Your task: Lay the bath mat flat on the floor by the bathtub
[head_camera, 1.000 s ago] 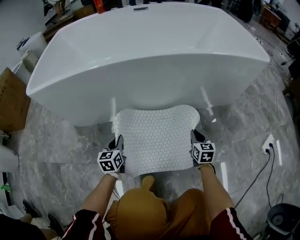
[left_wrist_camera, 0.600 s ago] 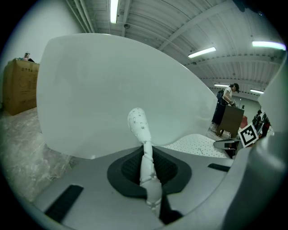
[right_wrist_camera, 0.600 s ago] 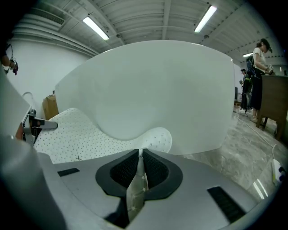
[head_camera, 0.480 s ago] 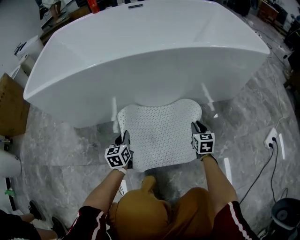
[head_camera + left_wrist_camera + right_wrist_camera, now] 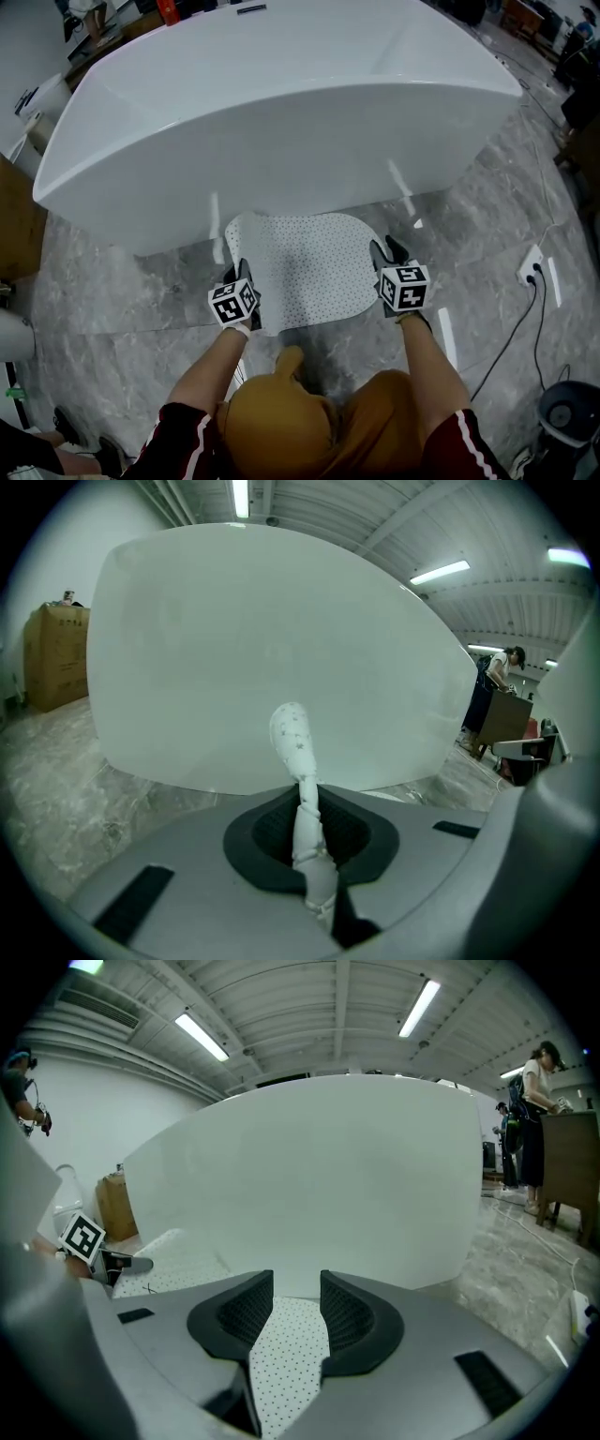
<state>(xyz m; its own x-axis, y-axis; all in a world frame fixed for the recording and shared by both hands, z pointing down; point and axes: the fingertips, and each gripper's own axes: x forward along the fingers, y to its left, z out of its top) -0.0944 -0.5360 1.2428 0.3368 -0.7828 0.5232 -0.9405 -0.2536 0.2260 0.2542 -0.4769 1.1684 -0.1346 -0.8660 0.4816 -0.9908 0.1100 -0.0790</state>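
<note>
Grey marble floor (image 5: 112, 272) fills the head view, with the white bathtub (image 5: 281, 112) across the top and the bath mat (image 5: 305, 267) spread just in front of it, its far edge at the tub's foot. We hold the left gripper (image 5: 242, 277) at the mat's left edge and the right gripper (image 5: 382, 255) at its right edge. The mat thus lies between the two tools, and its long axis appears to run from one to the other, along the tub.

From the left gripper view, the left gripper (image 5: 305, 832) is clenched on a fold of the bath mat (image 5: 298, 752), which stands up crumpled between the pads, with the bathtub (image 5: 272, 639) straight ahead. That edge is off the floor.

From the right gripper view, the jaws of the right gripper (image 5: 296, 1309) have just been opening and stand apart. The bath mat (image 5: 281, 1363) shows through the gap, lying flat, and neither pad presses on it. We judge the right side down, so the next move falls to the left hand: lower its edge outward, away from the right tool, then let go
</note>
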